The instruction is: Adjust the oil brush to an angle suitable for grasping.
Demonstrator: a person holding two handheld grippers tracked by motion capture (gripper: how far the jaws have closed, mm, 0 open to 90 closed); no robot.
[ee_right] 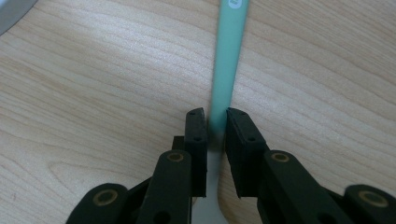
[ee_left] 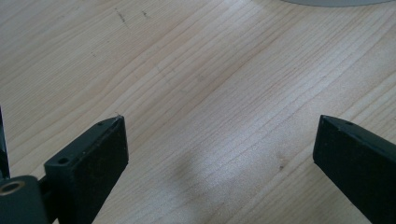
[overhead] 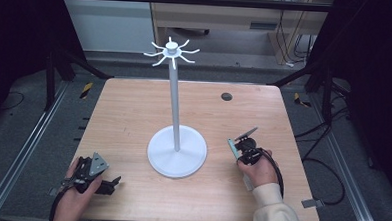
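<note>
A white stand [overhead: 174, 104] rises from a round base [overhead: 182, 160] at the table's middle, with a ring of curved hooks [overhead: 171, 52] on top. Right of the base, my right gripper [overhead: 238, 151] is held just over the wood. In the right gripper view its jaws [ee_right: 215, 114] are shut on a flat teal handle [ee_right: 229, 56] that runs away from them above the tabletop; what sits at its far end is out of frame. My left gripper [overhead: 113, 182] rests at the near left corner, its jaws [ee_left: 215, 126] wide open over bare wood.
A small dark round plug [overhead: 226, 97] sits in the wooden table [overhead: 129, 107] at the far right. The rim of the stand's base [ee_left: 336, 2] shows ahead of the left gripper. Black frame bars and floor rails surround the table.
</note>
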